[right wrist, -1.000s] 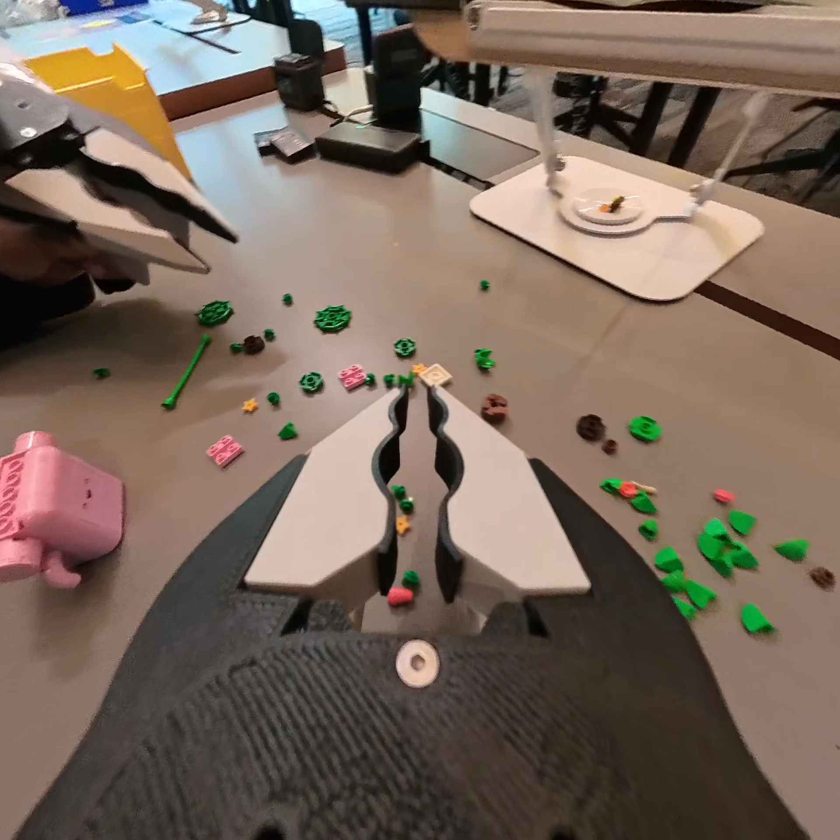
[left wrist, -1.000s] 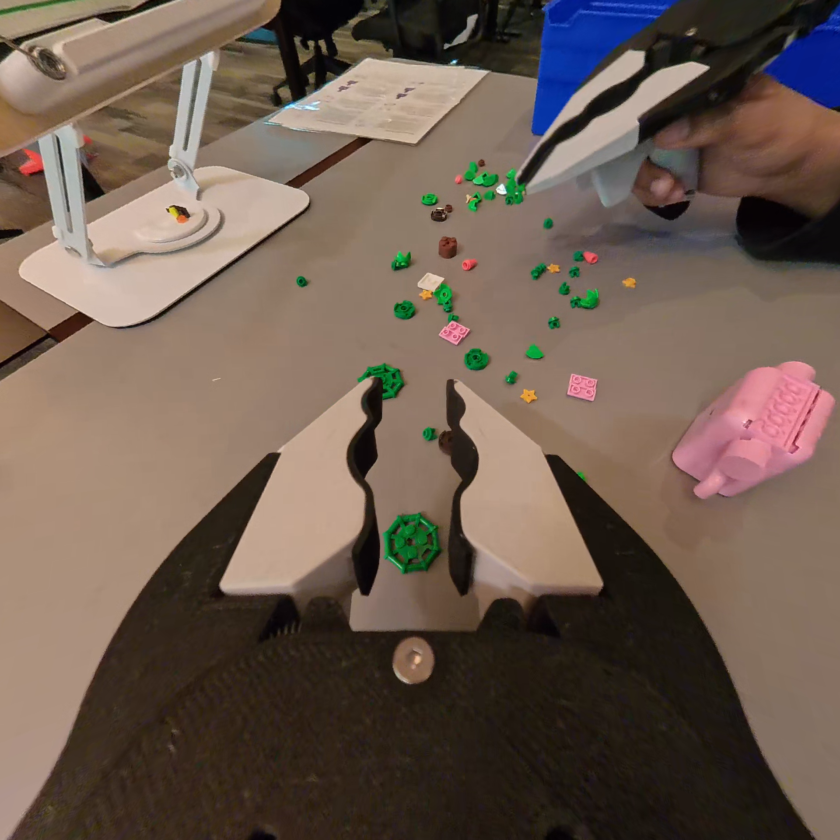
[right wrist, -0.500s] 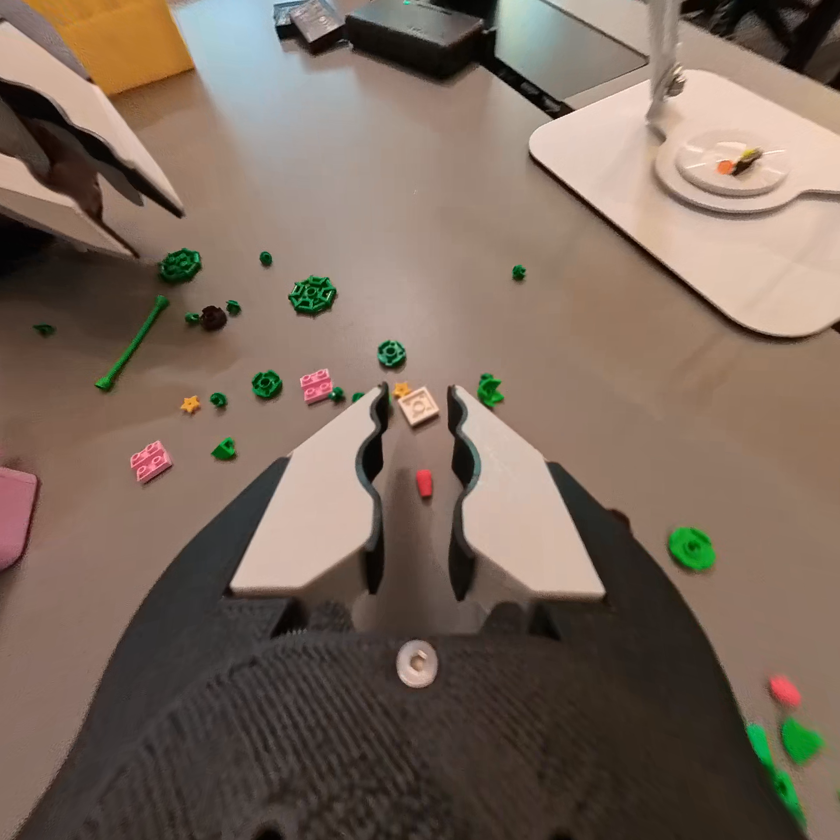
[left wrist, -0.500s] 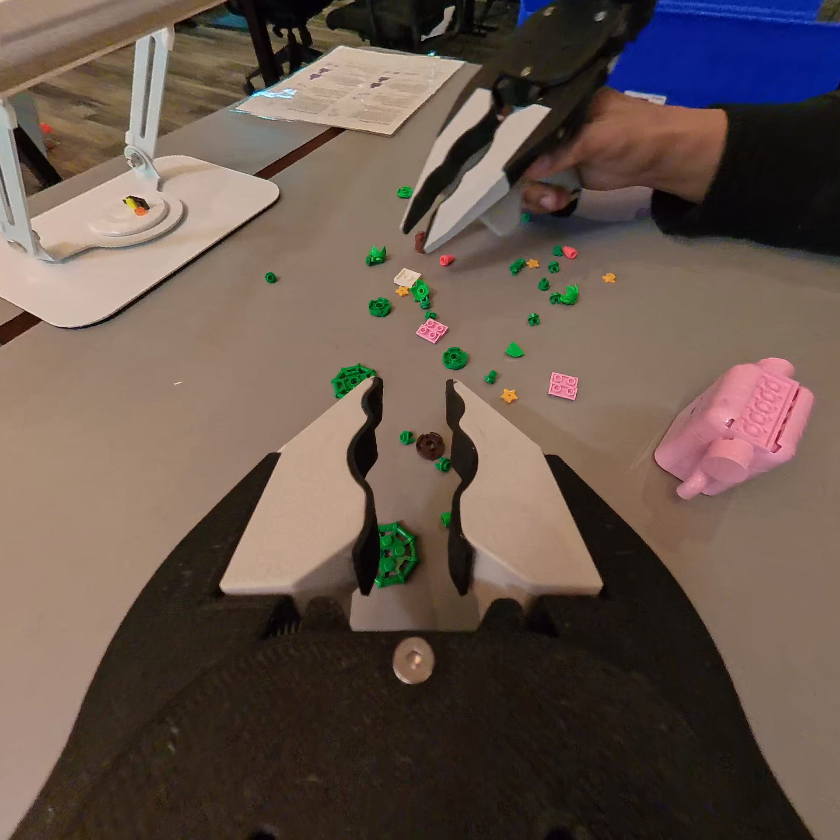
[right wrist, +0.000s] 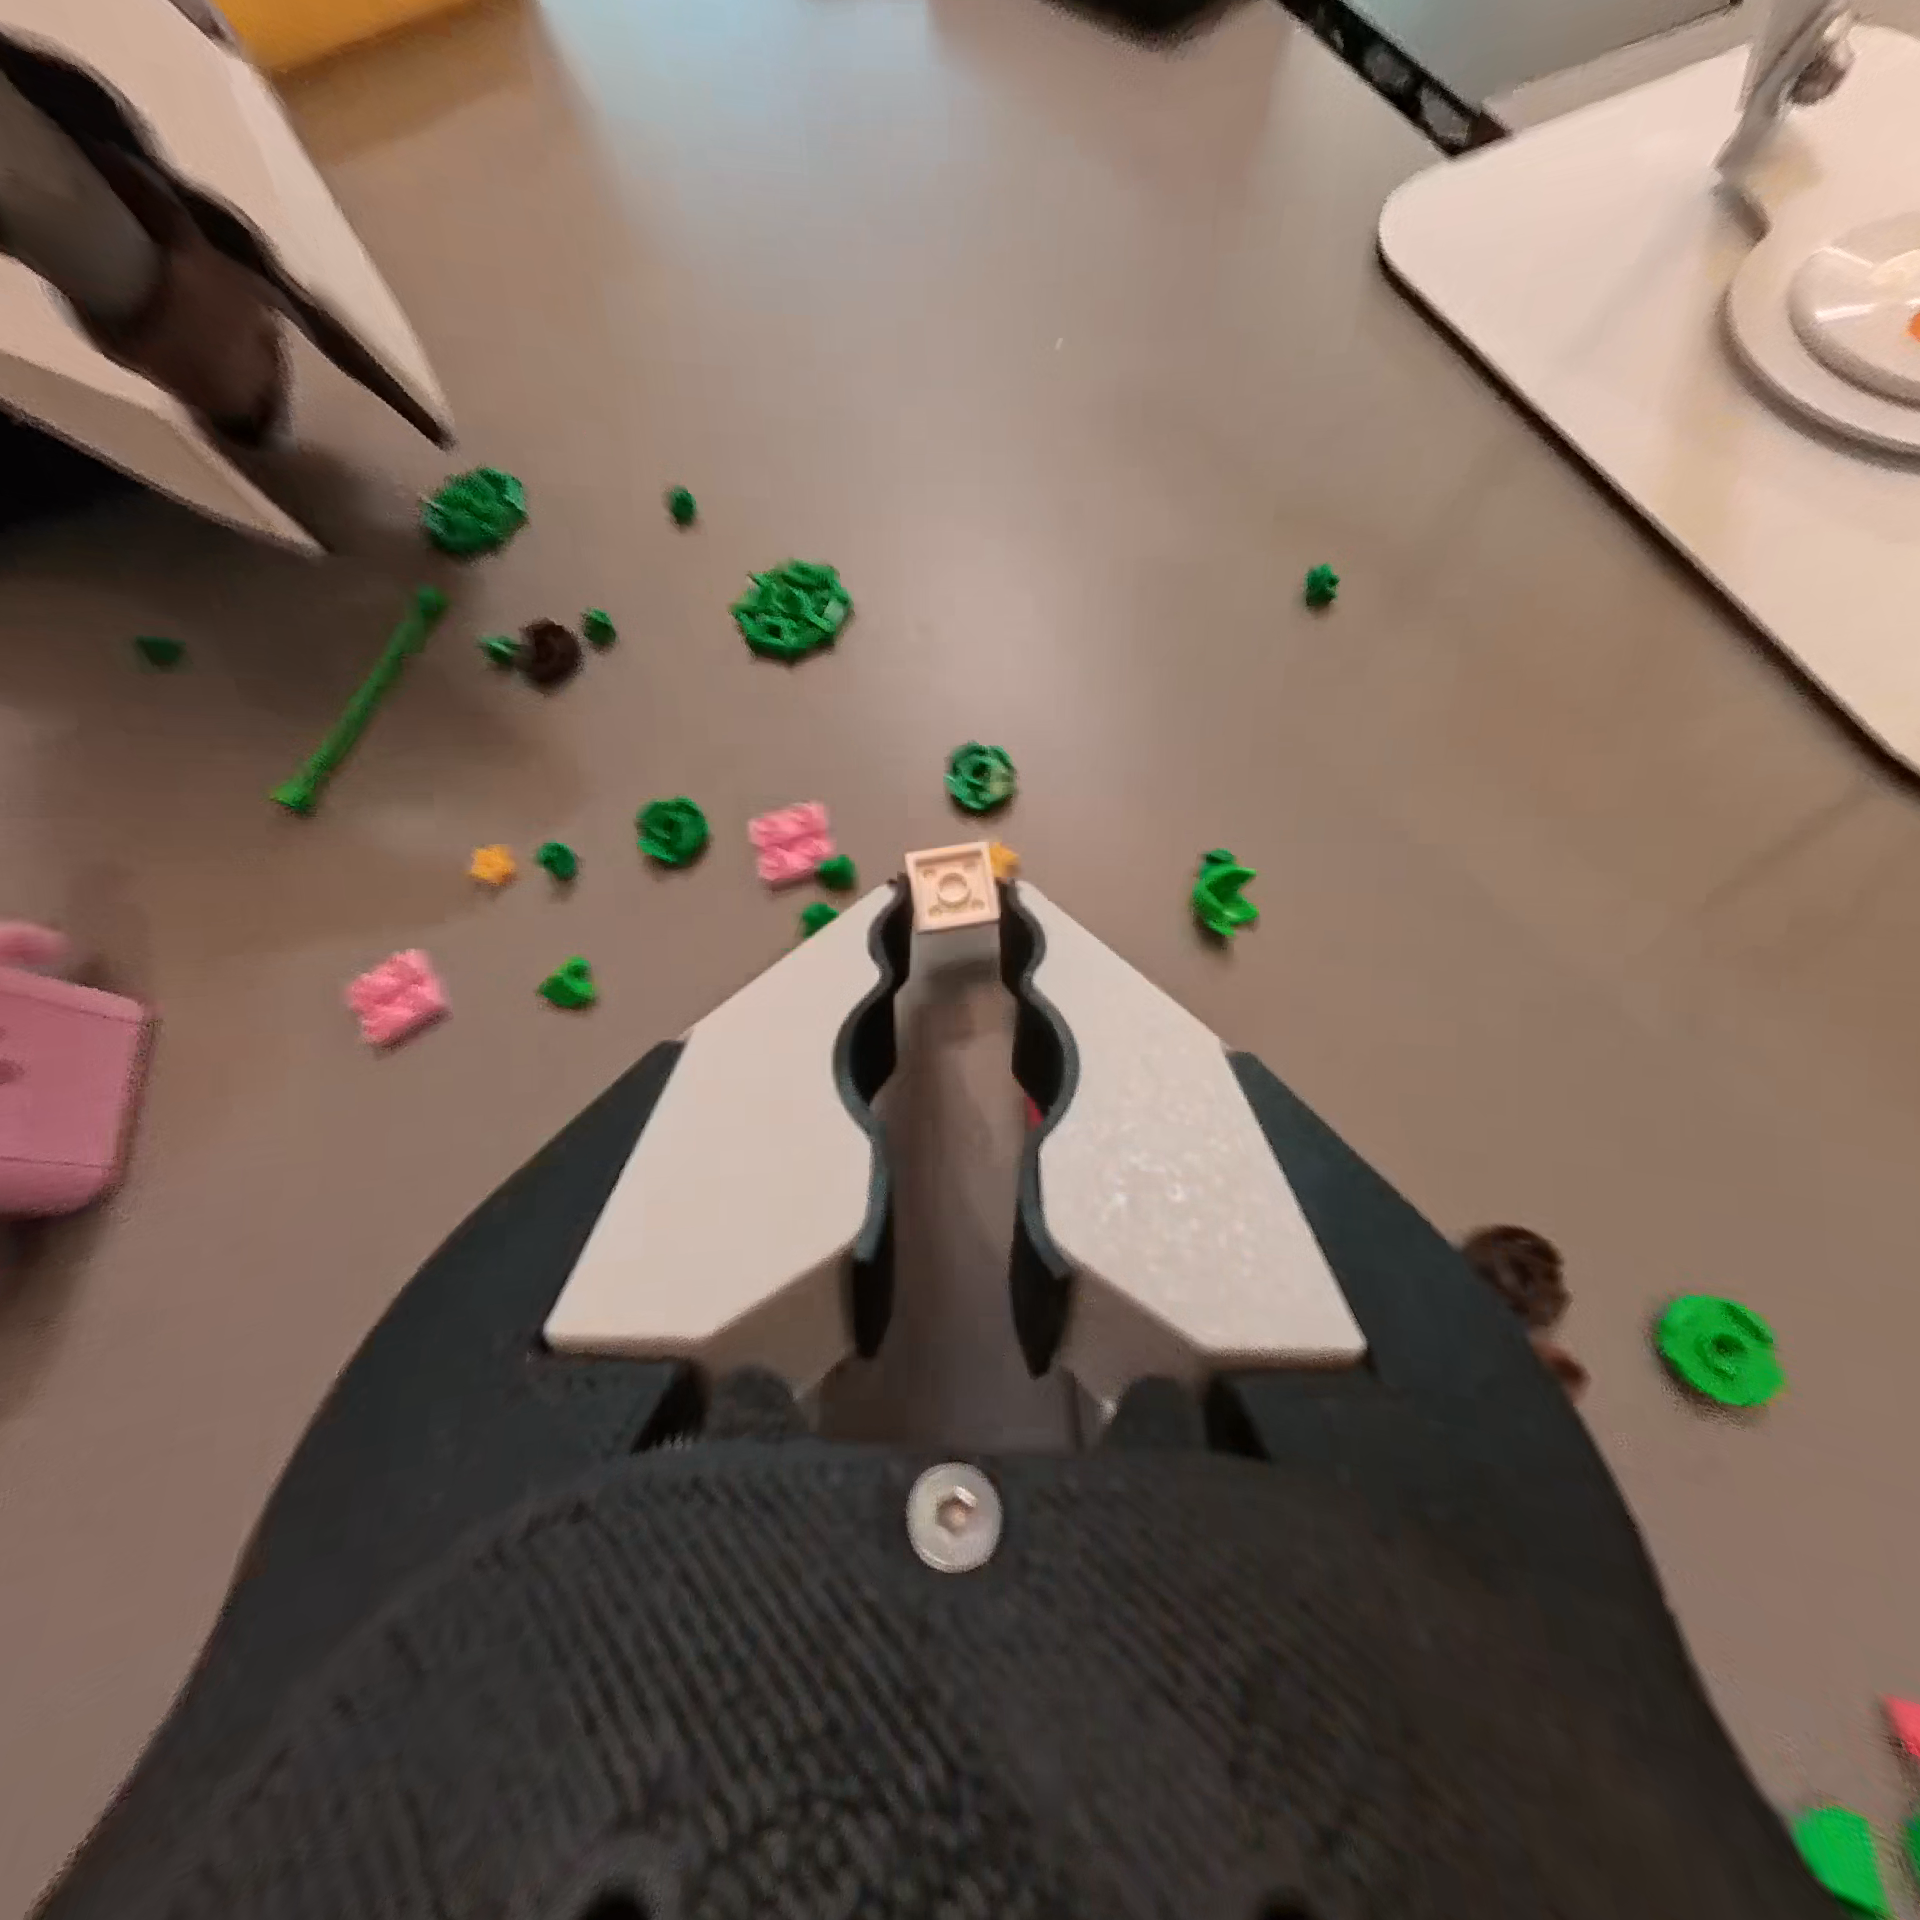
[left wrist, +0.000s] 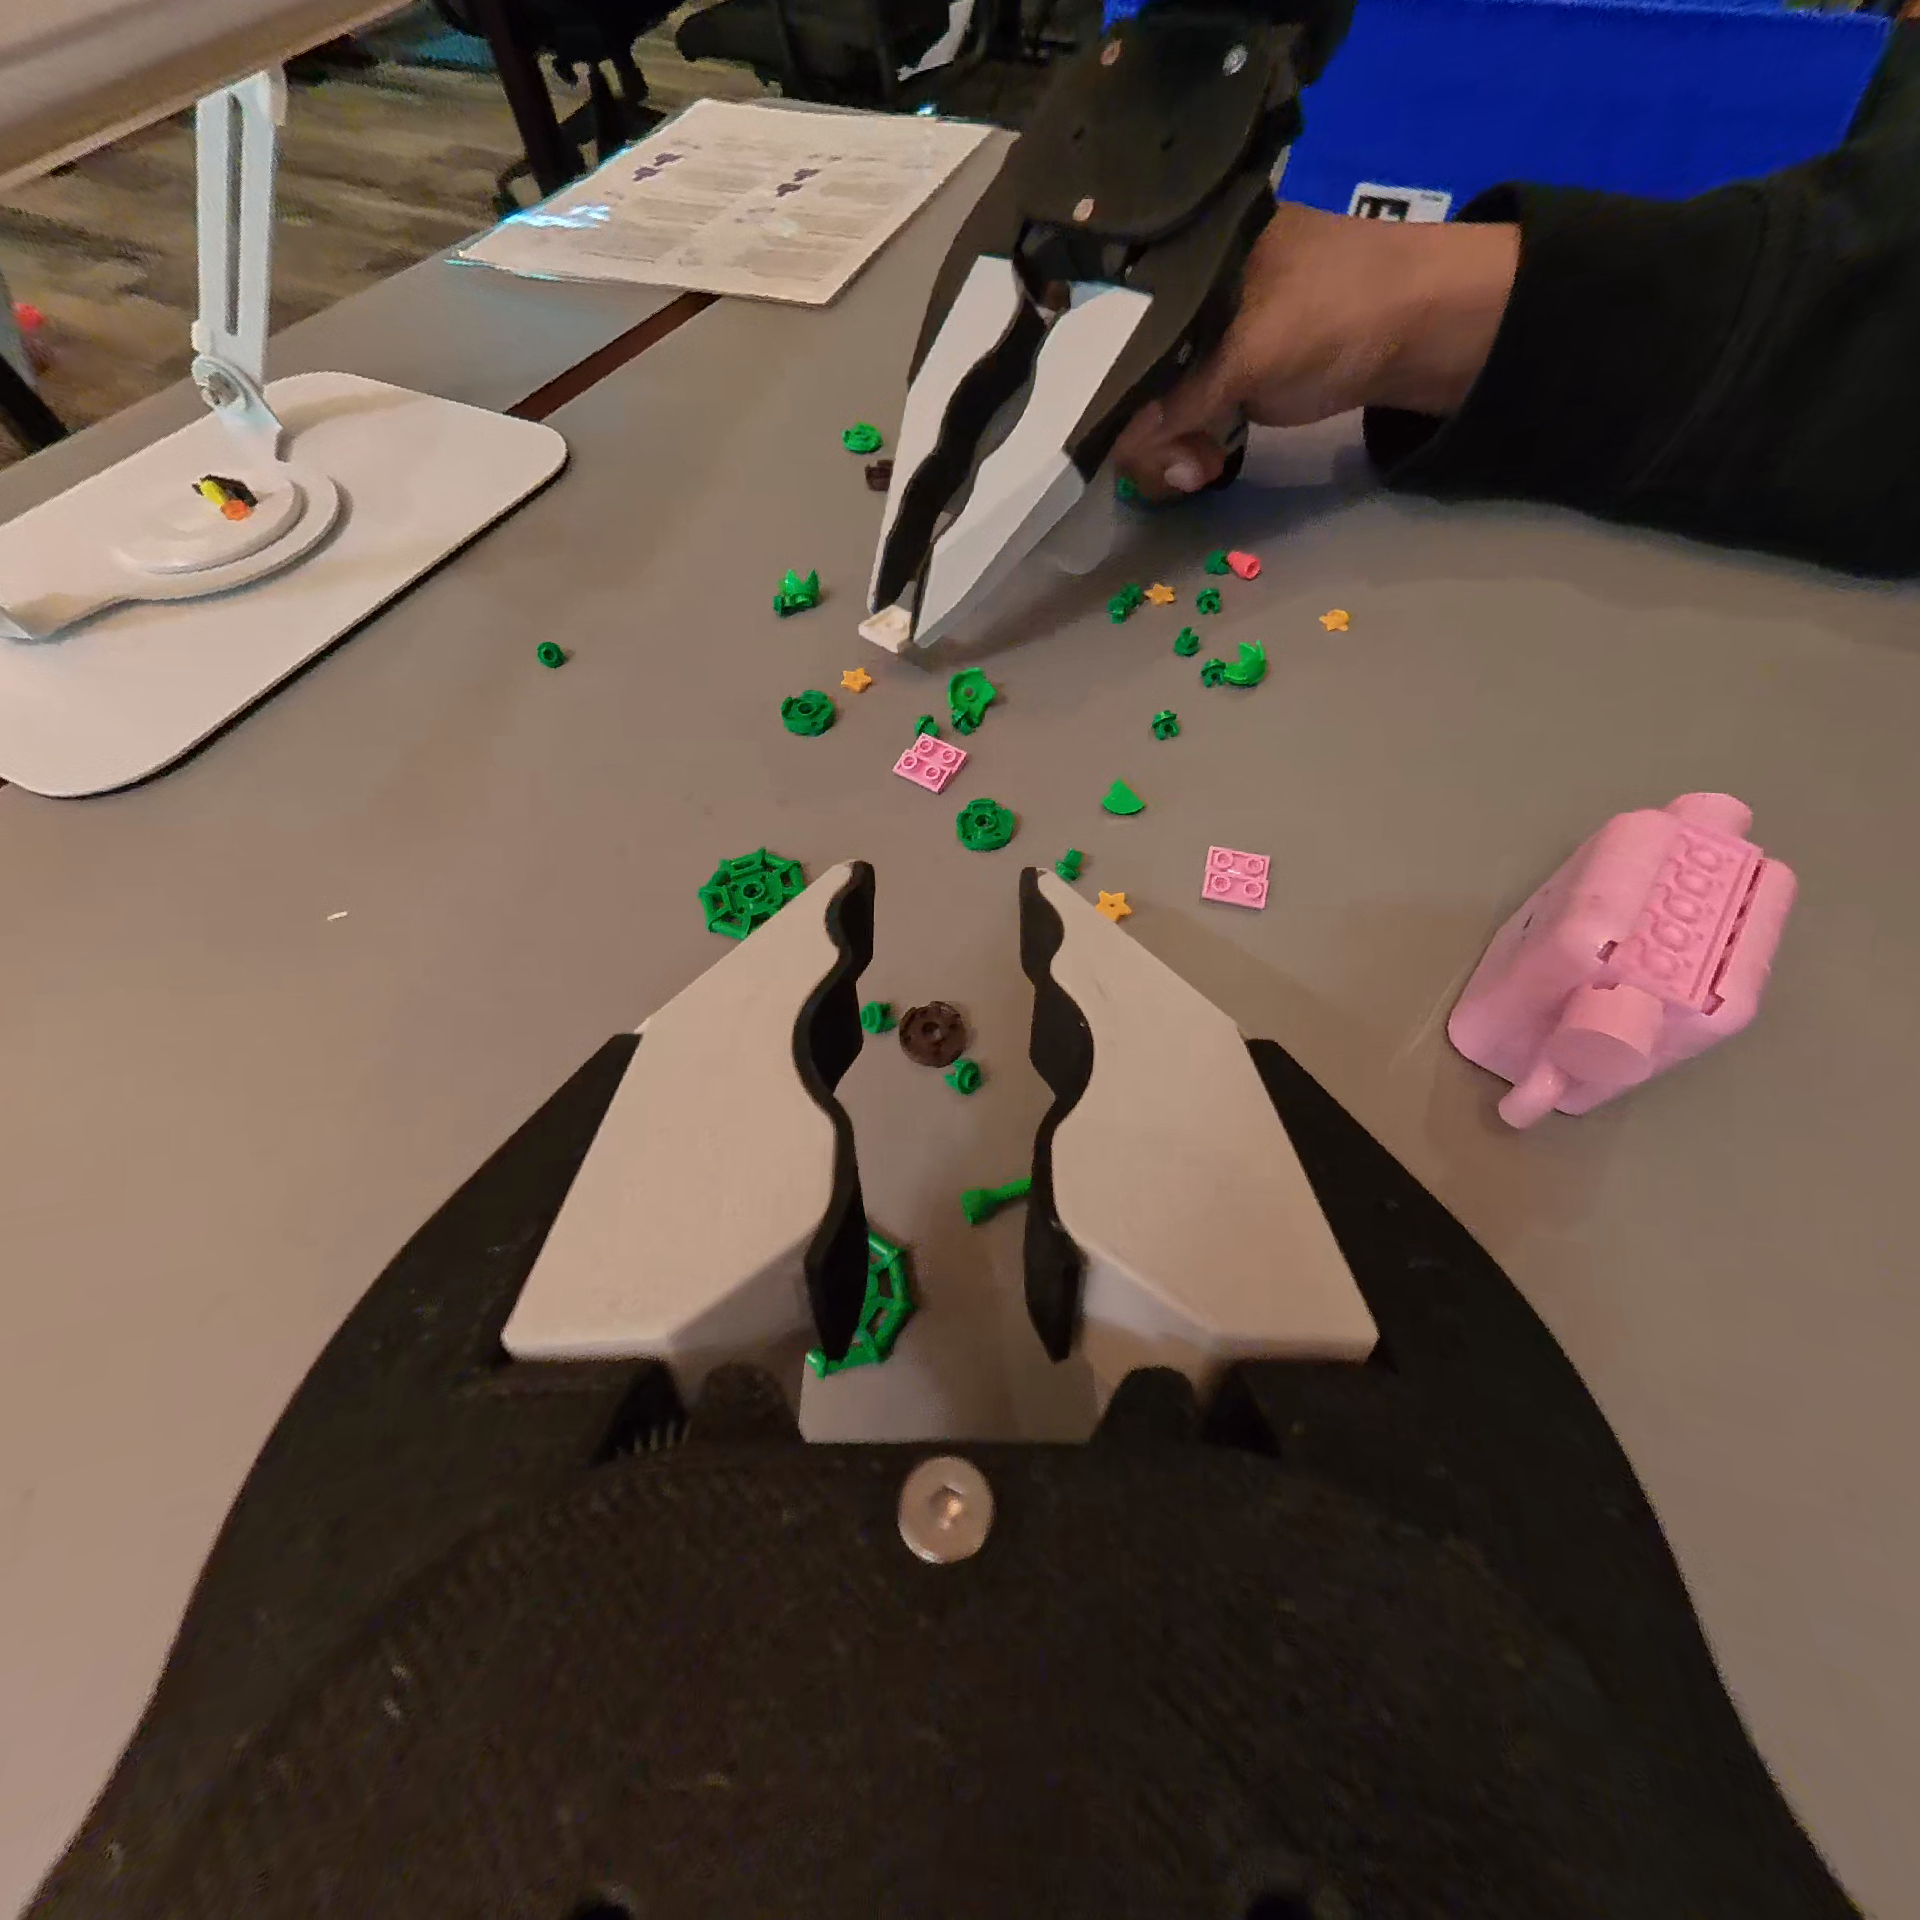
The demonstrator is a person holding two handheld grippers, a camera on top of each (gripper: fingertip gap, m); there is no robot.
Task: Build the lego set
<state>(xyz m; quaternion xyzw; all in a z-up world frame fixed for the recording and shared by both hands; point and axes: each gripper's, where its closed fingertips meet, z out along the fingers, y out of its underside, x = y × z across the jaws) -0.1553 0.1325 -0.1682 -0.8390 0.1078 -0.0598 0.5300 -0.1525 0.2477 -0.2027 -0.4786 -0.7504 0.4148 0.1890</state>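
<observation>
Small lego pieces lie scattered on the grey table (left wrist: 312, 1039). My right gripper (right wrist: 951, 891) is low at the table, its fingertips closed on both sides of a tan square plate (right wrist: 948, 885). It also shows in the left wrist view (left wrist: 902, 629), pointing down at the plate (left wrist: 883, 631). My left gripper (left wrist: 943, 873) is open and empty above the table. Under it lie a brown round piece (left wrist: 932, 1032), a green web piece (left wrist: 873, 1304) and a green peg (left wrist: 992, 1200). Another green web piece (left wrist: 748, 891) lies by its left fingertip.
A pink block (left wrist: 1621, 956) lies at the right. Two pink plates (left wrist: 930, 762) (left wrist: 1236, 876) and green bits lie between the grippers. A white stand base (left wrist: 260, 561) sits at the left, a paper sheet (left wrist: 748, 197) and a blue bin (left wrist: 1610, 94) behind. My right fingertips sit around 12 cm from my left ones. The brown round piece (left wrist: 932, 1032) is closer to my left gripper, around 5 cm from its tips; the right tips are 12 cm off. Look for it in the right wrist view (right wrist: 555, 662) too. My left gripper is the nearer one to the green peg (left wrist: 992, 1200): about 7 cm, against 15 cm. The right camera catches it too, in the right wrist view (right wrist: 420, 613).
My right gripper has swung from the far pile of green pieces to the tan plate, come down, and narrowed its fingers onto it. My left gripper has drifted slightly and stays open.
</observation>
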